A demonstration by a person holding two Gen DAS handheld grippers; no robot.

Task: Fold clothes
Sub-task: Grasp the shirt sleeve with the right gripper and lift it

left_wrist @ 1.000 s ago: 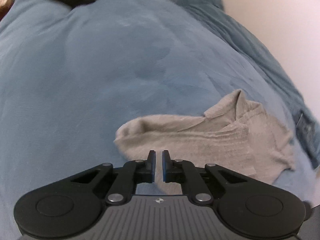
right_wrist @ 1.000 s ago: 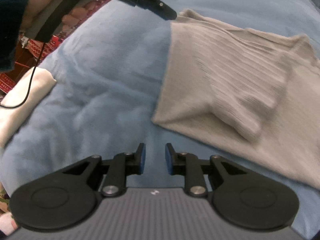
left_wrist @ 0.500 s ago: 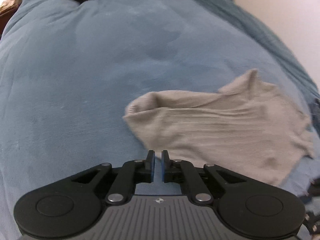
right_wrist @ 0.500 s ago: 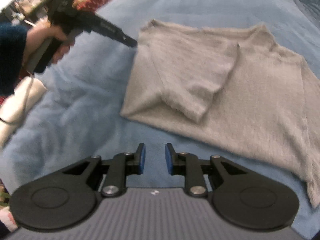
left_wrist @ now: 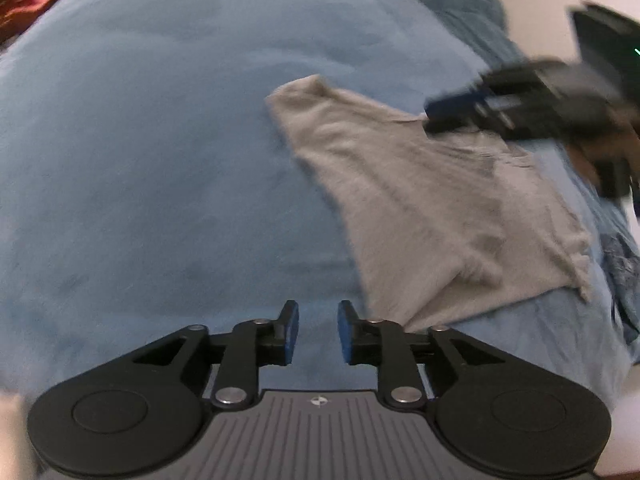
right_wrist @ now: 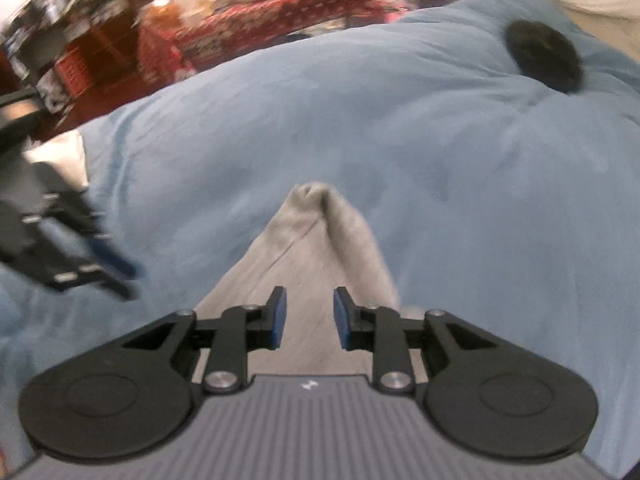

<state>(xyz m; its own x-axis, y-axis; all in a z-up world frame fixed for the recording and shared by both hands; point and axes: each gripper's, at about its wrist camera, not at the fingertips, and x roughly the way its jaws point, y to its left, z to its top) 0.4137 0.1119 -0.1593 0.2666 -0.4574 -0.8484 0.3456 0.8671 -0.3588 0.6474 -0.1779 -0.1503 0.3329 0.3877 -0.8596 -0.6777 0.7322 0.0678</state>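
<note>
A grey knit top point(left_wrist: 436, 204) lies partly folded on the blue blanket point(left_wrist: 168, 152) covering the bed. The left gripper point(left_wrist: 318, 330) hangs over bare blanket just beside the top's near edge, its fingers point(left_wrist: 290, 330) spreading, nothing between them. The right gripper point(right_wrist: 307, 318) hovers above the grey fabric, fingers point(right_wrist: 277, 318) also parting, gripping nothing. A dark round patch point(right_wrist: 542, 56) sits far up the blanket.

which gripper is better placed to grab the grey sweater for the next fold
Probably the right gripper: it hangs directly over the grey sweater, knit showing between its opening jaws. The left gripper is over bare blue blanket, beside the sweater's edge, its jaws also opening on nothing.
</note>
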